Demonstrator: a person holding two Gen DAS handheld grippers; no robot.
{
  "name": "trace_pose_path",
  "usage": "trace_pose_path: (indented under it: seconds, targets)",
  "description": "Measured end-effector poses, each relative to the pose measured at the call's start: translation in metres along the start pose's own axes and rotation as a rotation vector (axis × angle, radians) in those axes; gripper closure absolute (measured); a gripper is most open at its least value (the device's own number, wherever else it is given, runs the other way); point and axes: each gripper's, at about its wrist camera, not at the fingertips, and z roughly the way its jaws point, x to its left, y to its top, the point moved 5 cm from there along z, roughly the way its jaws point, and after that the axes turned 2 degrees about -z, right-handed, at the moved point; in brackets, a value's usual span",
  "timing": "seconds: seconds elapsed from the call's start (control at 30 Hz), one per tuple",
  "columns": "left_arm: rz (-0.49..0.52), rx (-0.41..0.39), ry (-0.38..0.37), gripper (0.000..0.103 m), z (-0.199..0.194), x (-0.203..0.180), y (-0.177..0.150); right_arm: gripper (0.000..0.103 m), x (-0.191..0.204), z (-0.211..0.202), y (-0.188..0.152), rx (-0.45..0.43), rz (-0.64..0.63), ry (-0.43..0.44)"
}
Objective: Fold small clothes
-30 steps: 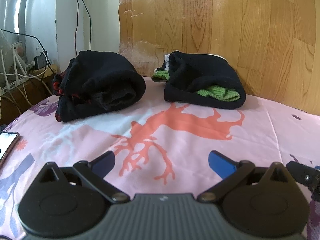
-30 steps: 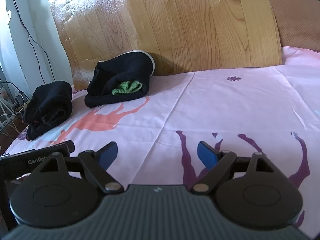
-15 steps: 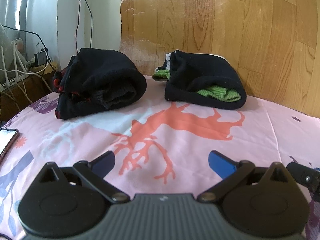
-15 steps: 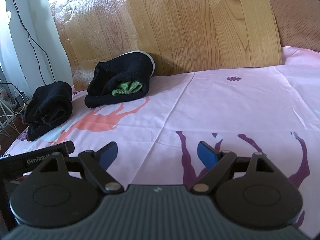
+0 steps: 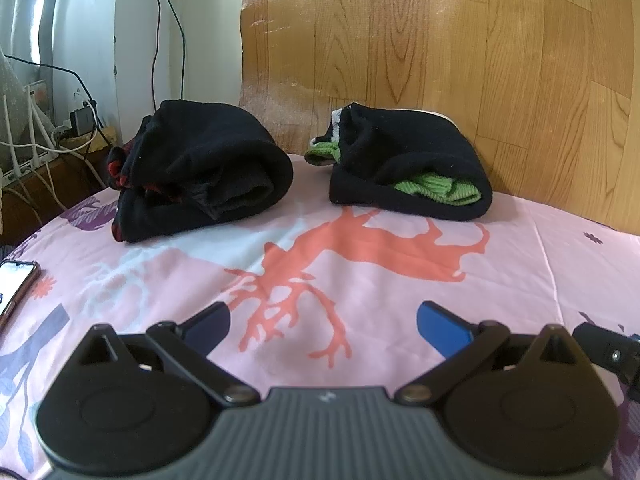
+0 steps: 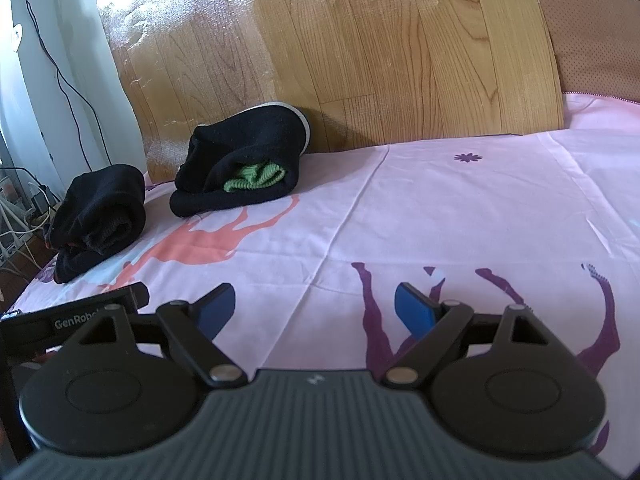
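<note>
Two folded bundles lie at the far side of the pink sheet (image 5: 400, 288). The left bundle (image 5: 200, 172) is black with red showing at its edge. The right bundle (image 5: 408, 160) is black with green knit inside. Both also show in the right wrist view: the black bundle (image 6: 100, 216) and the green-lined bundle (image 6: 248, 164). My left gripper (image 5: 323, 320) is open and empty, low over the sheet, well short of the bundles. My right gripper (image 6: 314, 306) is open and empty, further right over the sheet (image 6: 440, 208).
A wood-grain board (image 5: 440, 48) stands behind the bundles. A phone (image 5: 14, 284) lies at the sheet's left edge. Cables and a power strip (image 5: 48, 136) sit off the left side. A brown cushion (image 6: 600, 32) is at the far right. The left gripper's body (image 6: 72, 320) shows beside the right one.
The left wrist view has shifted slightly, so the bundles and the phone sit a little differently in frame. Both grippers stay open and empty. The right view is almost unchanged.
</note>
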Motion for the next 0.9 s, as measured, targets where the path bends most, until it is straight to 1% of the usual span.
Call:
trace_pose_path:
  seconds: [0.2, 0.4, 0.63, 0.67, 0.8, 0.9]
  targets:
    - [0.000, -0.001, 0.000, 0.000, -0.001, -0.001, 0.000, 0.014, 0.000, 0.000, 0.000, 0.000, 0.000, 0.000]
    - [-0.009, -0.026, -0.015, 0.000, -0.005, 0.000, 0.002, 0.014, 0.000, 0.000, 0.000, 0.000, 0.001, 0.000]
    - [-0.017, -0.037, -0.025, 0.000, -0.006, 0.001, 0.003, 0.014, 0.000, 0.000, 0.000, 0.000, 0.001, 0.001]
    - [-0.016, -0.043, -0.032, 0.000, -0.007, 0.001, 0.004, 0.014, 0.000, 0.000, 0.000, 0.000, 0.001, 0.001]
    - [0.012, -0.113, -0.051, 0.000, -0.015, -0.003, 0.005, 0.014, 0.000, 0.000, 0.000, 0.000, 0.000, 0.001]
    - [0.038, -0.124, -0.047, 0.000, -0.016, -0.008, 0.005, 0.014, 0.000, 0.000, 0.000, 0.000, 0.000, 0.000]
